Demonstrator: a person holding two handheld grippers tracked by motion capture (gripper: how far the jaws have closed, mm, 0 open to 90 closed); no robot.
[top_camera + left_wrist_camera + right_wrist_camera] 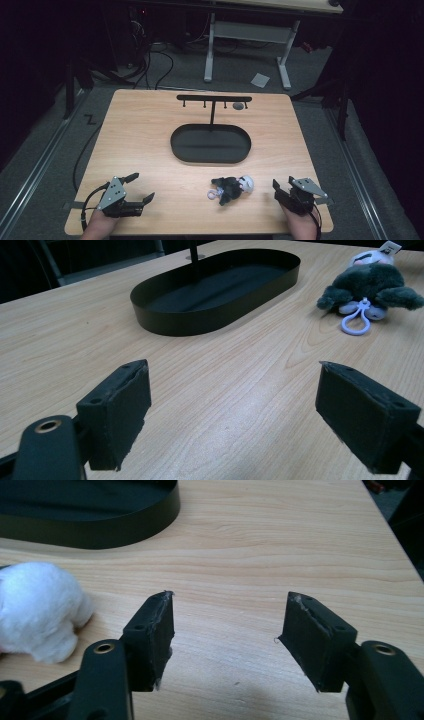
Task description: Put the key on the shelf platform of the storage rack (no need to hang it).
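A small plush toy, dark grey with a white head and a pale lilac key ring, lies on the wooden table near the front edge. In the left gripper view the plush toy lies far right, its ring toward me. My left gripper rests at the front left, open wide with nothing between its jaws. My right gripper sits just right of the toy, open and holding nothing; the toy's white head lies to the left of its left jaw.
A black oval tray stands mid-table, with its wall in both gripper views. Behind it rises a black T-shaped rack with hooks, and a small grey item hangs from one. The table's right edge is close.
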